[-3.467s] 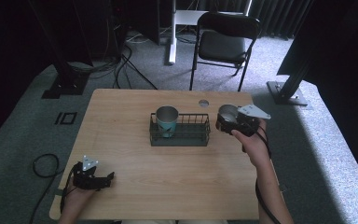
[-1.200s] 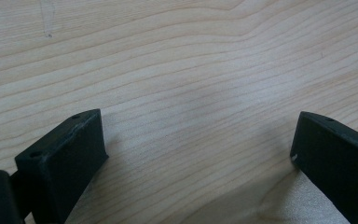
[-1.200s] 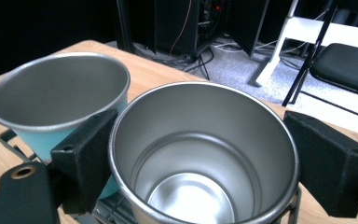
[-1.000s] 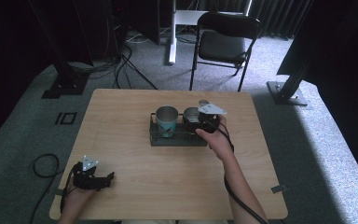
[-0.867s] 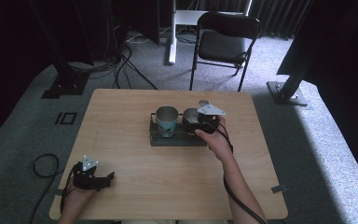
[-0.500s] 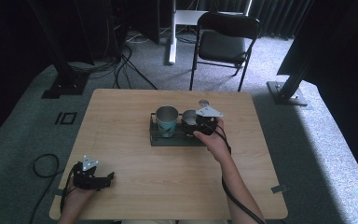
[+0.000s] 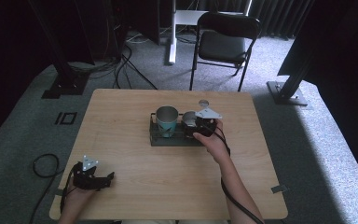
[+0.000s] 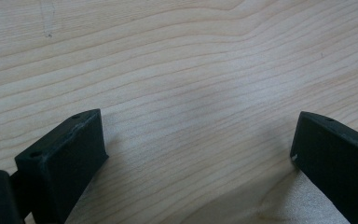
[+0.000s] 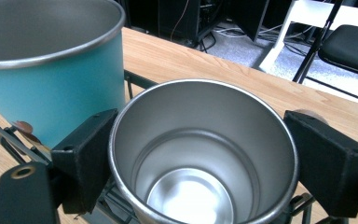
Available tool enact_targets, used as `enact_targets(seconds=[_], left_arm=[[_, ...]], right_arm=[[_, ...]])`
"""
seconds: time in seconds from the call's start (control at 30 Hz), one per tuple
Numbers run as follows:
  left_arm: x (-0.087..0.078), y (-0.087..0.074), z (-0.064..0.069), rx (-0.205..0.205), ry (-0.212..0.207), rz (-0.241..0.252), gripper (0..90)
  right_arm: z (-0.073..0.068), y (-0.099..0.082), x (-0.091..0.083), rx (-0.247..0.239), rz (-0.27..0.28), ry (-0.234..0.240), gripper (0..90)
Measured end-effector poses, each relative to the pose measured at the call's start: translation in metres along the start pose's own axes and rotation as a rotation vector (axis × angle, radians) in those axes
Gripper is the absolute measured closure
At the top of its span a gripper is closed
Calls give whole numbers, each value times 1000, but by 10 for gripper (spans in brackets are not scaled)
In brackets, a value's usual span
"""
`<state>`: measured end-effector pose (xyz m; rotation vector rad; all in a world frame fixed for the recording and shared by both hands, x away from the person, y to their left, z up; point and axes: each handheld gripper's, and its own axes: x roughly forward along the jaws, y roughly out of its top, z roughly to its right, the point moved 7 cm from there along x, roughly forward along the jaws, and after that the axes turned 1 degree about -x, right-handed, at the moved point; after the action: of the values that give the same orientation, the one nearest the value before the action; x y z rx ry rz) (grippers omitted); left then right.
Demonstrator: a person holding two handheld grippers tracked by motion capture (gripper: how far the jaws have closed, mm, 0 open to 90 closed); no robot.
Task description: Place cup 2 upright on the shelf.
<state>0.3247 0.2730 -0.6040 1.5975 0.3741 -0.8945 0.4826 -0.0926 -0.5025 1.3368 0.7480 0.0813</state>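
A steel cup (image 9: pixel 204 154) is gripped by the right gripper (image 7: pixel 196 127), whose two black jaws are pressed against the cup's outer wall on opposite sides, as is seen in the right gripper view. In that view the cup is upright, open end up, and its bare shiny inside is seen at the lower middle of the frame. The cup (image 7: pixel 189 120) is seen in the high view just right of centre, in the right part of a dark wire rack (image 7: pixel 168 141). Whether its base rests on the rack floor cannot be told.

A teal cup (image 7: pixel 167 121) stands upright in the left part of the same rack, just beside the steel cup; in the right gripper view it (image 9: pixel 51 70) is seen at the upper left, close to the left-hand jaw.

The left gripper (image 7: pixel 107 178) is held low at the lower left of the high view, near the table's (image 7: pixel 121 116) front corner, well apart from the rack. Its jaws are spread wide with nothing between them, and bare wood grain (image 8: pixel 191 70) is seen between them in the left gripper view.

A black folding chair (image 7: pixel 226 44) is seen at the top of the high view, beyond the table's far edge.
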Motion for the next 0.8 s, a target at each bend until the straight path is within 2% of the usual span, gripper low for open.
enact_targets(seconds=[0.37,0.47,0.8], left_arm=[[0,0,0,0,0,0,37],[0,0,0,0,0,0,36],[0,0,0,0,0,0,37]], right_arm=[[0,-2,0,10,30,3,130],[0,-1,-1,-11,18,13,125],[2,7,-13,-2,31,21,113]])
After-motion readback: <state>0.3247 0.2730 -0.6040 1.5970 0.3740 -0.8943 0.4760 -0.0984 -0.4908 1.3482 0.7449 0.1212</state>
